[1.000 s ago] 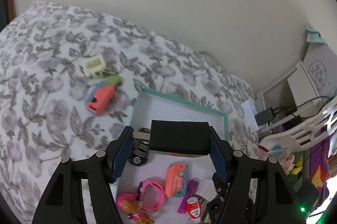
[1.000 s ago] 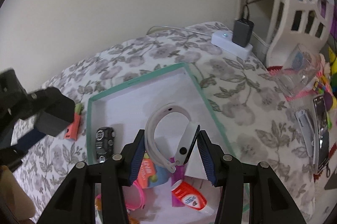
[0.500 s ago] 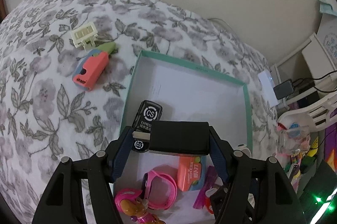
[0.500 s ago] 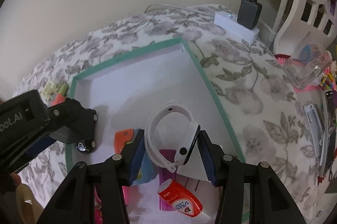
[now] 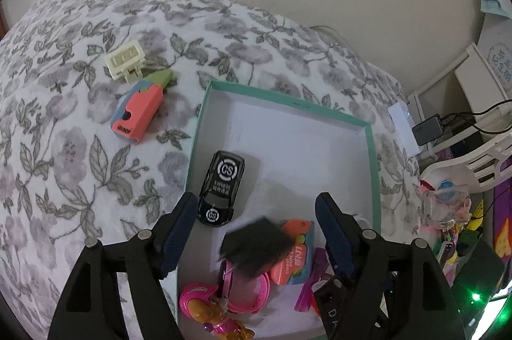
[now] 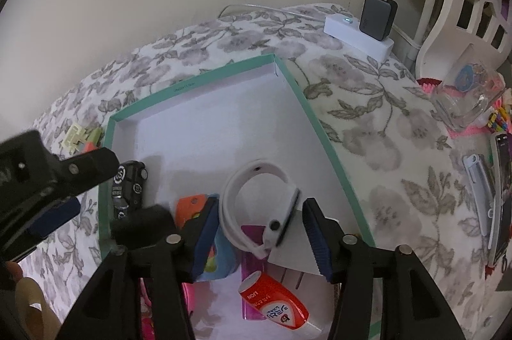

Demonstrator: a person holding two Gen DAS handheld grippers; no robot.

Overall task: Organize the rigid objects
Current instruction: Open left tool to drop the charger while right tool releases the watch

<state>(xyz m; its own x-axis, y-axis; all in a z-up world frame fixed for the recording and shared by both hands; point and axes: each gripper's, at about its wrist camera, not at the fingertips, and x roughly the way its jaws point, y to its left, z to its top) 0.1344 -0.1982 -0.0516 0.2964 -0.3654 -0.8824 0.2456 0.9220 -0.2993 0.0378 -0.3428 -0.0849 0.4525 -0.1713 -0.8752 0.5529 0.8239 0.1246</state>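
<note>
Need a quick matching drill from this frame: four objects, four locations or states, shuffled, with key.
Things:
1. black toy car
2. cream plastic clip
3. white smartwatch
4. black charger block

Places or states:
A. on the floral bedspread, outside the tray
B. between the right gripper's opening jaws, over the tray
C. blurred, loose below the left gripper's opening jaws
D. lying in the teal-rimmed tray, near its left wall

Pairs: 1-D, 2-A, 3-B, 4-C

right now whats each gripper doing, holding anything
Left gripper: opening, black block released, falling into the box.
Right gripper: opening, white watch between its fingers, no longer clamped.
</note>
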